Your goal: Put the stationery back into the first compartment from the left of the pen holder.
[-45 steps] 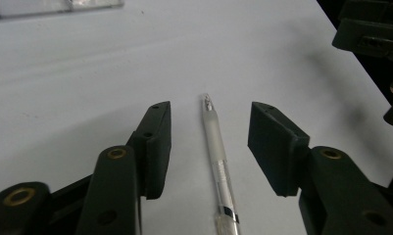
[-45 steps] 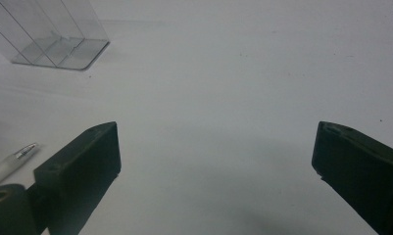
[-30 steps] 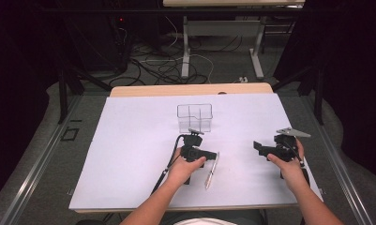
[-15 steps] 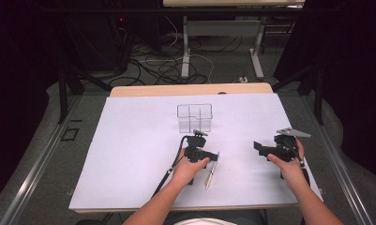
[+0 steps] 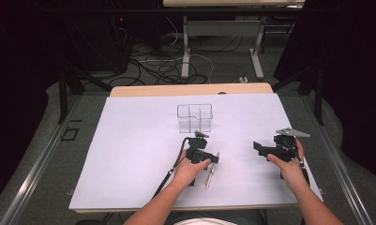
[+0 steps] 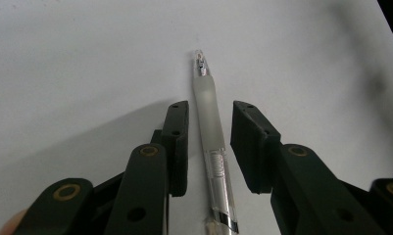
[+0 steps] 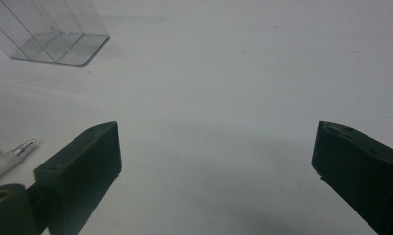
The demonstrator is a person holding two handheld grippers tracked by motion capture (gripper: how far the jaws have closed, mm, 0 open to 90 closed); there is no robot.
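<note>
A clear-barrelled pen lies flat on the white sheet, its tip pointing away between the black jaws of my left gripper. A narrow gap shows on each side of the barrel, so the pads do not press on it. These jaws have just been closing around the pen. In the high view the left gripper sits over the pen near the table's front middle. My right gripper rests at the right, and its jaws stand wide open over bare paper.
A clear plastic divided holder stands upright on the white sheet behind the left gripper, and it shows at the top left as the holder. The table's wooden far edge borders cables and table legs on the floor.
The left hand has shifted very slightly over the pen. The right hand and the holder have not moved.
</note>
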